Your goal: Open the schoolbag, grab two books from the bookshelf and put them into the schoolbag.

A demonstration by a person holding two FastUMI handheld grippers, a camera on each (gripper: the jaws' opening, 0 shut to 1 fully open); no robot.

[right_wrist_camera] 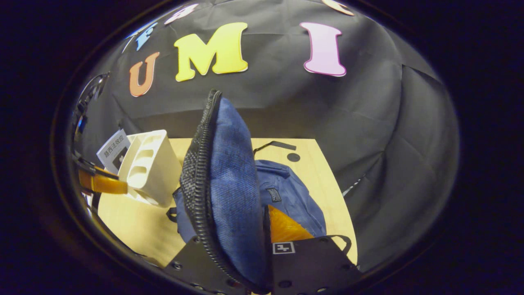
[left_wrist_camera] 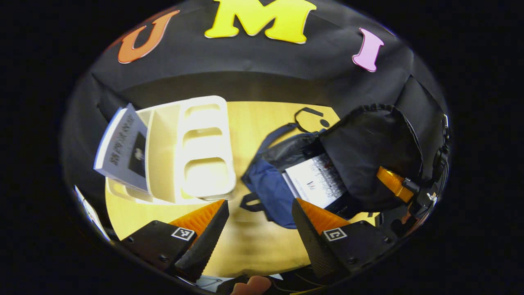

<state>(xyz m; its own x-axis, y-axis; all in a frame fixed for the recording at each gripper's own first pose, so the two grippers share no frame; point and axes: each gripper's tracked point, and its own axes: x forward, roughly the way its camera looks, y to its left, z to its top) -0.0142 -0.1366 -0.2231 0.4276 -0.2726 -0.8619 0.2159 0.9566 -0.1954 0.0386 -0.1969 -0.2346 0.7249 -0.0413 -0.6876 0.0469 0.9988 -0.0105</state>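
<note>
The blue schoolbag (left_wrist_camera: 268, 188) lies open on the wooden table, its flap (left_wrist_camera: 368, 147) lifted with the dark lining showing. A white book (left_wrist_camera: 317, 180) lies inside the opening. My right gripper (right_wrist_camera: 241, 221) is shut on the flap (right_wrist_camera: 231, 180), holding it upright; it also appears at the right of the left gripper view (left_wrist_camera: 395, 182). My left gripper (left_wrist_camera: 258, 229) hovers open and empty over the table, between bag and bookshelf. The cream bookshelf (left_wrist_camera: 192, 151) holds a grey book (left_wrist_camera: 123, 149) leaning at its left end. The right gripper view also has the shelf (right_wrist_camera: 151, 168) and grey book (right_wrist_camera: 114, 149).
The table (right_wrist_camera: 323, 184) ends just right of the bag, with black cloth behind and around it. A black strap (left_wrist_camera: 309, 116) trails from the bag toward the back wall. Bare tabletop (left_wrist_camera: 249, 246) lies in front of the shelf and bag.
</note>
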